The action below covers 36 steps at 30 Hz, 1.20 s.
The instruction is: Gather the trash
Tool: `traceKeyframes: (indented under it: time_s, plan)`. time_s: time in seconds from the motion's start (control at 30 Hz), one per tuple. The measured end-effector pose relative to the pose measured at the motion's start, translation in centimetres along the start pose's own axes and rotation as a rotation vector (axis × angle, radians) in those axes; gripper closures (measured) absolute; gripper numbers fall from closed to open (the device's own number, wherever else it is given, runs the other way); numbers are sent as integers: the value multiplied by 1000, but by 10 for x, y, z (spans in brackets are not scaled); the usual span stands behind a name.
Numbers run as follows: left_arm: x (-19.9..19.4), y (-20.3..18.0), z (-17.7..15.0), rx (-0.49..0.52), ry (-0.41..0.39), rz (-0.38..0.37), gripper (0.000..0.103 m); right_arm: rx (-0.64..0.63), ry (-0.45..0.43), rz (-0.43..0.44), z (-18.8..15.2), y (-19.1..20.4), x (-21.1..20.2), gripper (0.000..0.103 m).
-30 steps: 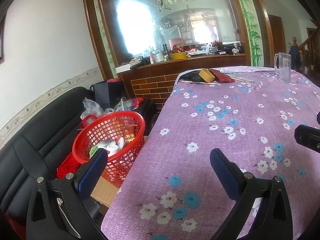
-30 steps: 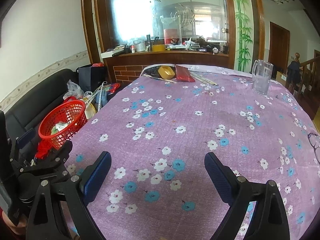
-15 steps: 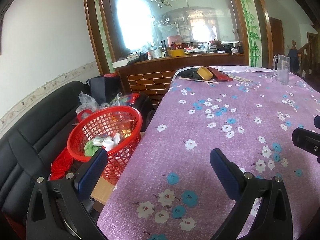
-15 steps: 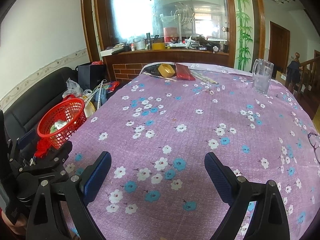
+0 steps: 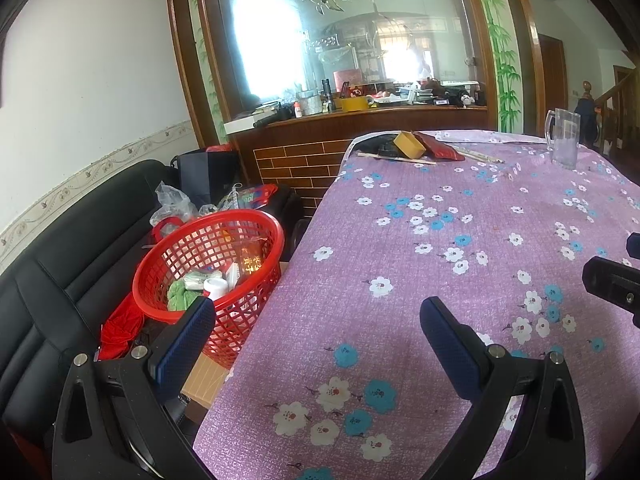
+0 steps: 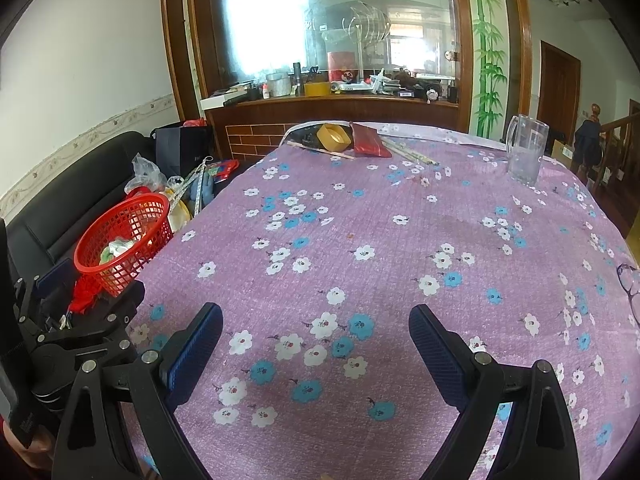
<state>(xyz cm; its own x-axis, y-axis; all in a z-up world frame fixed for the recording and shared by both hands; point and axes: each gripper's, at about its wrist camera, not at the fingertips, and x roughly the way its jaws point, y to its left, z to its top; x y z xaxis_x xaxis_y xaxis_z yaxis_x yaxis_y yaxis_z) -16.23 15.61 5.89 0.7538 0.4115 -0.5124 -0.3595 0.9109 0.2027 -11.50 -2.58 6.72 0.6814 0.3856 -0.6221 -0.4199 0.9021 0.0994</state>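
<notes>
Red plastic lattice basket (image 5: pixel 208 276) at far left, beyond and just left of the left gripper (image 5: pixel 316 320), off the tabletop edge on the black leather sofa (image 5: pixel 60 264). Inside: green crumpled wrapper (image 5: pixel 180 295), white cup-like container (image 5: pixel 216 286), clear packet with orange print (image 5: pixel 250 260); roughly a third full, by estimate. Left gripper's fingers (image 5: pixel 184 340) spread wide, holding nothing, straddling the edge of the purple flowered tabletop (image 5: pixel 460 220).

Centre: right gripper (image 6: pixel 316 330) with fingers (image 6: pixel 194 354) likewise wide apart and empty, hovering over bare cloth.

Far ahead of both grippers, at the tabletop's back edge: yellow rectangular box (image 6: pixel 334 136), red flat pouch (image 6: pixel 368 142) touching its right side, thin pale sticks (image 6: pixel 408 154) lying slantwise, long axis running left-near to right-far. Whether these count as trash: cannot be told. Right gripper judged the nearer to them; left gripper the nearer to the basket.

Far right: clear glass pitcher (image 6: pixel 526 148), upright, well apart from the fingers. No loose trash visible within reach.
</notes>
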Motion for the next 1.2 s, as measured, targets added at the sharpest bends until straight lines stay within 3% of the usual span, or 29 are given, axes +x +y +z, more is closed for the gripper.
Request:
traceKeyframes:
  time_s: [0.9, 0.97, 1.03, 1.2]
  plan:
    - [6, -14, 0, 36, 16, -21, 1, 25, 14, -8, 1, -10, 1, 6]
    - [8, -22, 4, 46, 26, -45, 1, 40, 20, -14, 2, -18, 3, 6]
    - [13, -37, 9, 62, 59, -118, 1, 73, 34, -29, 4, -31, 6, 6]
    - [36, -92, 21, 97, 179, -279, 1, 197, 115, -148, 9, -97, 23, 4]
